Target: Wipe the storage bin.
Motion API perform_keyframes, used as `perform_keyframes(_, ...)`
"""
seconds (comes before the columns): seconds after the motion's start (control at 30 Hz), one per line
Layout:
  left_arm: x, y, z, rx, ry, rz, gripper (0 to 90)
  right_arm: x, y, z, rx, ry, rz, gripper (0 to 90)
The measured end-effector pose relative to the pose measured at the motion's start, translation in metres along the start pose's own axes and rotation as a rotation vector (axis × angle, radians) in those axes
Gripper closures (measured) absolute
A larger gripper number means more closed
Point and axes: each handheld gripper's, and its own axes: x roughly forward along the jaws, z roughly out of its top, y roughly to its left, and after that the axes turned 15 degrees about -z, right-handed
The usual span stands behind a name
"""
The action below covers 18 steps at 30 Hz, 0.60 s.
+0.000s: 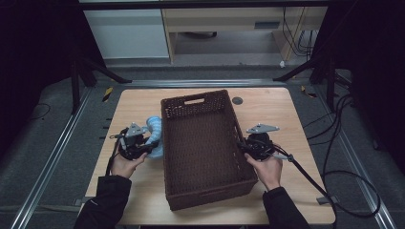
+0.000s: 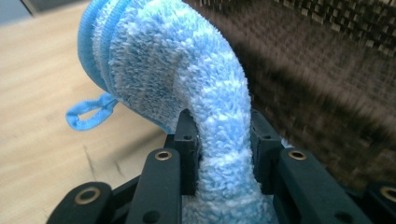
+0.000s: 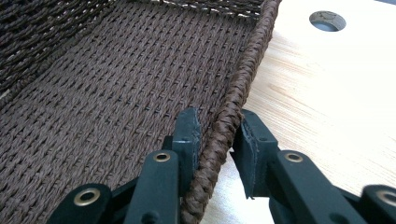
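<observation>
We see the basket (image 1: 205, 148) in the middle of the table (image 1: 286, 119), the towel (image 1: 155, 136) just beside its left wall in the left gripper (image 1: 150, 147), and the right gripper (image 1: 242, 146) astride its right rim.

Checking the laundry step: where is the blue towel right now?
In the high view, the blue towel is clamped in the left gripper, beside the left wall of the brown basket.

Dim surroundings, blurred basket weave (image 2: 327, 70)
</observation>
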Motion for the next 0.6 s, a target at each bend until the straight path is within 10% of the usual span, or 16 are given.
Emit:
perform_keyframes(0.37, 0.018, 0.009, -0.016, -0.051, 0.064, -0.020, 69.9, 0.001, -0.001, 0.001, 0.009, 0.002, -0.007, 71.2)
perform_keyframes(0.6, -0.014, -0.008, 0.009, 0.026, -0.068, -0.015, 69.9, 0.004, -0.003, 0.003, 0.014, 0.002, -0.012, 71.2)
